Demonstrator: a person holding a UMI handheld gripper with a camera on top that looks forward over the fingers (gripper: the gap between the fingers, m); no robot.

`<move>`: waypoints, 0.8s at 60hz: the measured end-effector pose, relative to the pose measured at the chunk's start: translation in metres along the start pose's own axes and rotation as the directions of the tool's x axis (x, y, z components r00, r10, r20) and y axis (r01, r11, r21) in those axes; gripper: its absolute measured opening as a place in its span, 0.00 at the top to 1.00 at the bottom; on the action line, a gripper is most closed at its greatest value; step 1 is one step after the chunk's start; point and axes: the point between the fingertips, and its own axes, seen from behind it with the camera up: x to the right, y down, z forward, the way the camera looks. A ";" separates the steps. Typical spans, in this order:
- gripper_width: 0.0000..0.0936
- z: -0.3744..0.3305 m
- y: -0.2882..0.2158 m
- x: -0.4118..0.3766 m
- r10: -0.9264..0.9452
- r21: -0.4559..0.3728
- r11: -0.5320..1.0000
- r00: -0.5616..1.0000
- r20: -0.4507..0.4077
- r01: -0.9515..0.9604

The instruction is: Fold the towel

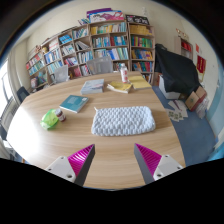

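Note:
A grey-and-white patterned towel (123, 121) lies folded into a flat rectangle on the round wooden table (60, 140), beyond my fingers and a little to the right. My gripper (112, 162) is open and empty, held above the near part of the table. Its two magenta pads (78, 158) stand wide apart with bare tabletop between them. Nothing is between the fingers.
A green object (50, 119) lies left of the towel. A teal book (73, 103), more books (120, 87) and a pink bottle (124, 73) sit farther back. Bookshelves (95, 45) line the far wall. A dark chair (175, 72) stands at the right.

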 end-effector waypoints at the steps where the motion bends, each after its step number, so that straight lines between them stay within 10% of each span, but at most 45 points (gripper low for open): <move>1: 0.12 0.010 -0.009 0.006 -0.006 0.003 1.000 1.000 0.008 0.006; 25: 0.12 0.202 -0.074 -0.086 -0.091 -0.052 0.993 0.978 0.189 0.103; 48: 0.25 0.369 -0.028 -0.092 -0.228 -0.186 0.954 0.972 0.063 0.236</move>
